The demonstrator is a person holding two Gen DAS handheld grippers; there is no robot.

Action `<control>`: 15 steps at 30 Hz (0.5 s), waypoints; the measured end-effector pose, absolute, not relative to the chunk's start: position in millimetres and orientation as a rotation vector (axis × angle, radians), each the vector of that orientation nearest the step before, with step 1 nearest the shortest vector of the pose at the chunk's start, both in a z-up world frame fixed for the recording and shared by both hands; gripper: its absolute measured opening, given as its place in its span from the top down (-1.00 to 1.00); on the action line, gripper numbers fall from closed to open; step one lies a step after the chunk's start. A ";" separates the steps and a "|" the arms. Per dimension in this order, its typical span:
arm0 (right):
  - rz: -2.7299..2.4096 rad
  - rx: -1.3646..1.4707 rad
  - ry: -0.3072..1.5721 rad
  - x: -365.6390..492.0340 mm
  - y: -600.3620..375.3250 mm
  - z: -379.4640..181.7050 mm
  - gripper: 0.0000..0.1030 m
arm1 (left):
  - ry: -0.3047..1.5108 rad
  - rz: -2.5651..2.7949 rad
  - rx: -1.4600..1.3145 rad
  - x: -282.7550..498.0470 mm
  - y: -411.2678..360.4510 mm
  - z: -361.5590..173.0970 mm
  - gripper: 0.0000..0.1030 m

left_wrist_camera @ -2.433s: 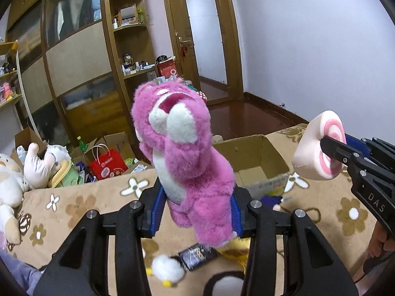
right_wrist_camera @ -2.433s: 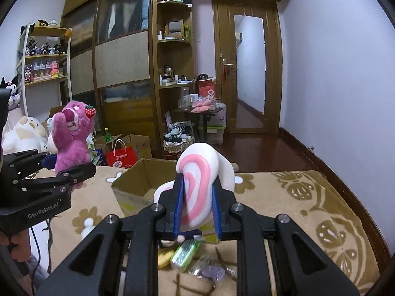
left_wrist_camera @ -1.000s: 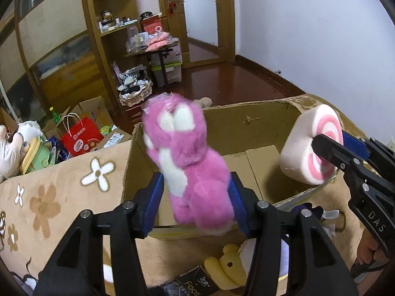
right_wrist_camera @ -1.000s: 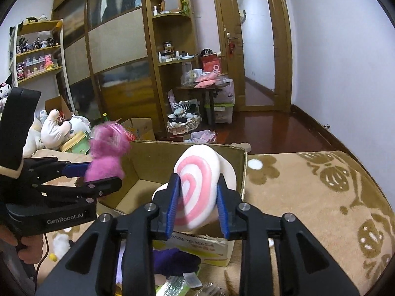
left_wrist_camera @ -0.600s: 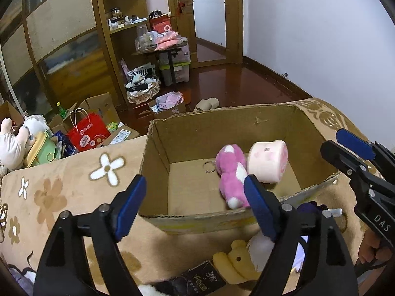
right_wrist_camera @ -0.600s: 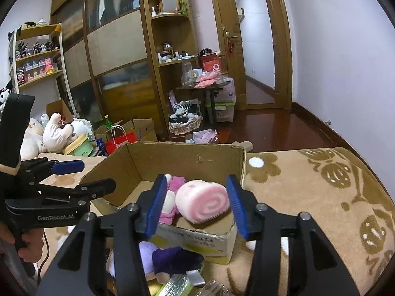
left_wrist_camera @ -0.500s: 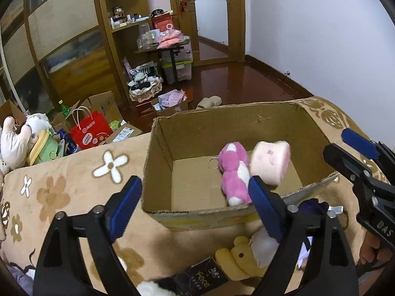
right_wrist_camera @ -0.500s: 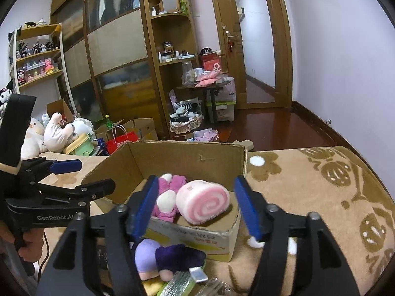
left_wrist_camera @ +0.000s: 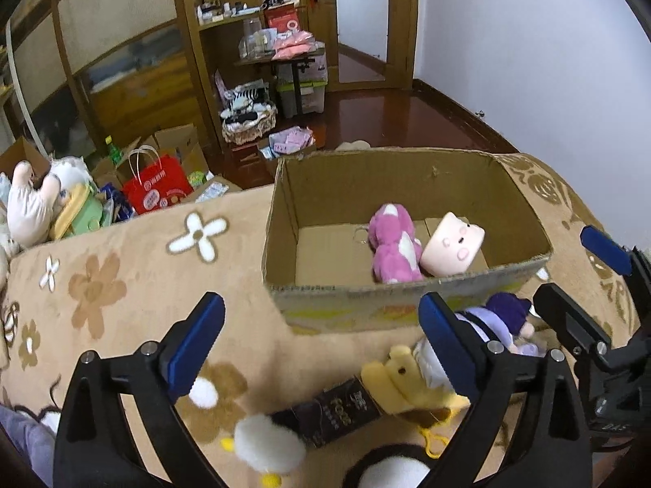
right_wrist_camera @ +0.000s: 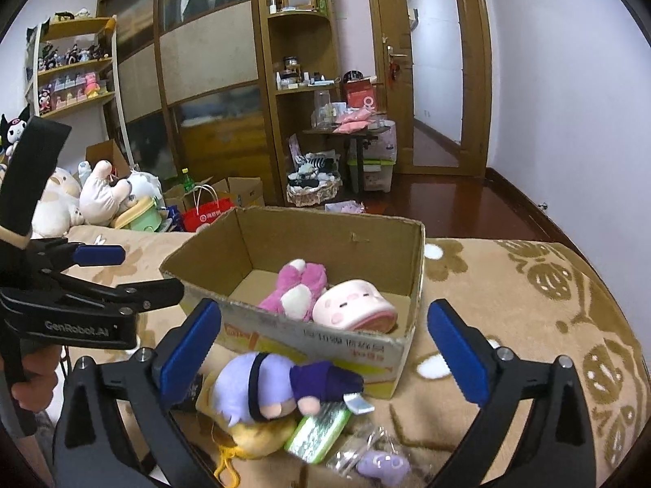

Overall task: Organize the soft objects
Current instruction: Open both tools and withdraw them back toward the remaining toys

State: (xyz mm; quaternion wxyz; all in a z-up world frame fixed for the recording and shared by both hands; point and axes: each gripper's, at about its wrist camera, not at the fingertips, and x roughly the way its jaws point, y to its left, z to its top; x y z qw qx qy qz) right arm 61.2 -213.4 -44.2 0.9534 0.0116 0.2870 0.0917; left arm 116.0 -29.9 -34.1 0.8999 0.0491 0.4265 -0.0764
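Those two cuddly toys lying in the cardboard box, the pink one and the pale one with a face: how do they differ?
The pink plush bear is shaggy, bright pink with white patches; the swirl-roll cushion is smooth, pale pink, with a printed face. The bear lies sprawled lengthwise; the cushion is a stubby roll tipped against it. Both are soft, touching, inside the cardboard box, with no gripper on them.

One cardboard box (left_wrist_camera: 407, 297) sits on the flowered blanket (left_wrist_camera: 122, 268). Two soft toys lie inside it: one pink plush bear (right_wrist_camera: 295, 286) and one pink-and-white swirl cushion (right_wrist_camera: 352, 311) on its right, touching it. On the near side of the box lie one purple plush doll (right_wrist_camera: 260, 386), one yellow plush toy (left_wrist_camera: 407, 382), one white fluffy toy (left_wrist_camera: 266, 445), one dark packet (left_wrist_camera: 337, 408), one green packet (right_wrist_camera: 319, 433) and one small lilac trinket (right_wrist_camera: 382, 465). On the far left, one red shopping bag (left_wrist_camera: 156, 189) stands on the floor.
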 end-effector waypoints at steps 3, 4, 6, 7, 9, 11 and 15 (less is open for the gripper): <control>0.172 0.008 0.587 52.5 -212.5 -45.0 -1.00 | 0.913 -0.168 0.074 108.9 -26.1 -36.0 -0.85; 0.165 0.003 0.589 49.4 -212.3 -45.1 -1.00 | 0.920 -0.166 0.076 106.0 -25.8 -36.6 -0.85; 0.163 -0.001 0.595 44.8 -212.2 -44.8 -1.00 | 0.937 -0.160 0.082 101.3 -25.7 -37.8 -0.85; 0.166 -0.002 0.599 42.5 -211.9 -44.3 -1.00 | 0.950 -0.163 0.083 98.6 -25.5 -38.6 -0.86; 0.167 -0.001 0.603 39.4 -212.2 -43.5 -1.00 | 0.966 -0.161 0.087 93.2 -25.5 -40.1 -0.85; 0.174 0.000 0.610 34.9 -212.0 -43.7 -1.00 | 0.982 -0.148 0.085 89.2 -24.5 -42.2 -0.85; 0.184 0.001 0.624 27.5 -211.6 -44.9 -1.00 | 1.025 -0.121 0.055 83.5 -17.9 -49.4 -0.85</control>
